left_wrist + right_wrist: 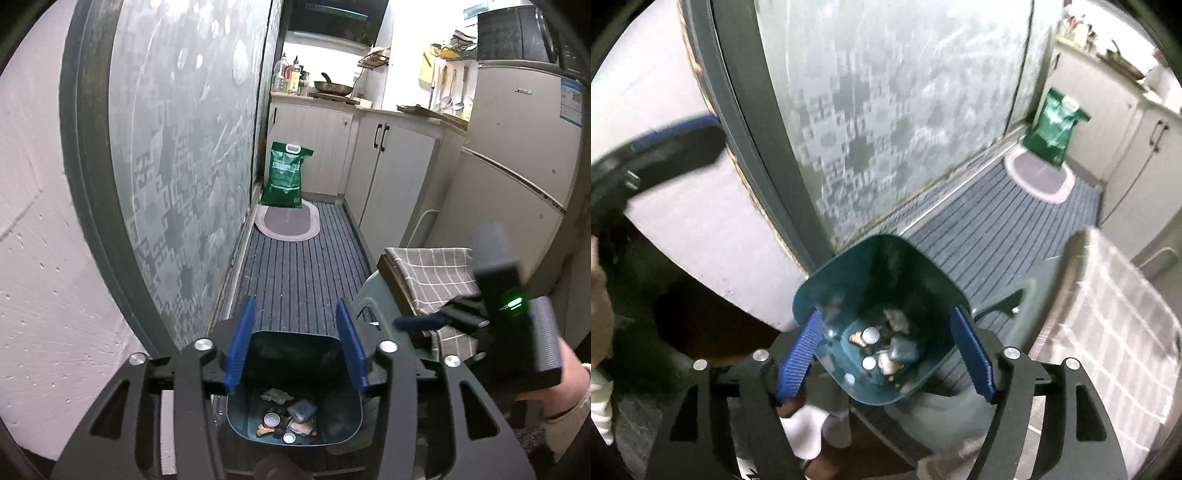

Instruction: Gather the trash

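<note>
Blue-padded fingers of the left gripper [295, 345] are standing apart above one dark teal bin [343, 424], pressing on nothing. Two white bottle caps [271, 418] are lying in it among crumpled scraps. To the right, the right gripper [517, 317] is showing beside one checked cloth [436, 273]. Far off, one green bag [286, 173] is standing by one oval mat [286, 221] on striped flooring, kitchen cabinets right.

From the right wrist, the right gripper [886, 354] is gaping wide over the bin [827, 280], empty; three caps [870, 335] are showing inside. Frosted glass is filling the left.
</note>
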A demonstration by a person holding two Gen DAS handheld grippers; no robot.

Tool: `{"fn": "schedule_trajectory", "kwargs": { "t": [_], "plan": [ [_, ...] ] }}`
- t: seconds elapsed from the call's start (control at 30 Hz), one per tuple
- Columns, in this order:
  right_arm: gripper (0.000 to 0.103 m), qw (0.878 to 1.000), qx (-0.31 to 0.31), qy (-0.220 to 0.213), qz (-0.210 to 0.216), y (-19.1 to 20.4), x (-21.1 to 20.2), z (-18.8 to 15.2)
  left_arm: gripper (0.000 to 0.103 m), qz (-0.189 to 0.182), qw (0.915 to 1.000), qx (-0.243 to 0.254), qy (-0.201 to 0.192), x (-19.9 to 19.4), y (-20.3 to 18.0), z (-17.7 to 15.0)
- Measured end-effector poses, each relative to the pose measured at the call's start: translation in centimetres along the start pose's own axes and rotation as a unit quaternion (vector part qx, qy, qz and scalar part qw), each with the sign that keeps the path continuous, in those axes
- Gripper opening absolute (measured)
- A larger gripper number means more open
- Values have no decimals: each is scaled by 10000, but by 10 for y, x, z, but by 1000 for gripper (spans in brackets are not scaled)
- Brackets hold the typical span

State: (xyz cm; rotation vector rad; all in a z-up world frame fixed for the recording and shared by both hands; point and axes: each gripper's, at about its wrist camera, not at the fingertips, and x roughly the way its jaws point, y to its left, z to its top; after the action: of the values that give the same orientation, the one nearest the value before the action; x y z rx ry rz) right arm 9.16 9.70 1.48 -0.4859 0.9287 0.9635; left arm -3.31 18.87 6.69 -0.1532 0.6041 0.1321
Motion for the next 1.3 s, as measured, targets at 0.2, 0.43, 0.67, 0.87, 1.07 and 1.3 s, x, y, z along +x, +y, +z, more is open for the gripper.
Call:
{"fn": "schedule_trajectory", "kwargs": {
  "t": [0.2, 0.43, 0.67, 0.87, 1.07, 1.3],
  "plan": [
    [91, 9980, 173, -520, -321, -17, -51, -13, 64, 71, 9998, 176, -102, -5, -16, 4],
    [95, 9916, 532, -994, -641, -43, -102, -36, 75, 53, 9995, 219, -220, -16, -35, -1],
    [99, 9827, 853, -1396, -872, -64, -142, -66, 88, 99, 9990, 263, -336, -27, -55, -9],
    [100, 9777, 1029, -1431, -1140, -72, -163, -94, 100, 132, 9974, 434, -561, -39, -78, -20],
    [100, 9689, 1268, -1597, -1398, -75, -180, -127, 100, 170, 9973, 573, -421, -44, -95, -32],
    [100, 9667, 1337, -1589, -1499, -72, -186, -149, 100, 312, 9981, 440, -311, -47, -104, -42]
  ]
}}
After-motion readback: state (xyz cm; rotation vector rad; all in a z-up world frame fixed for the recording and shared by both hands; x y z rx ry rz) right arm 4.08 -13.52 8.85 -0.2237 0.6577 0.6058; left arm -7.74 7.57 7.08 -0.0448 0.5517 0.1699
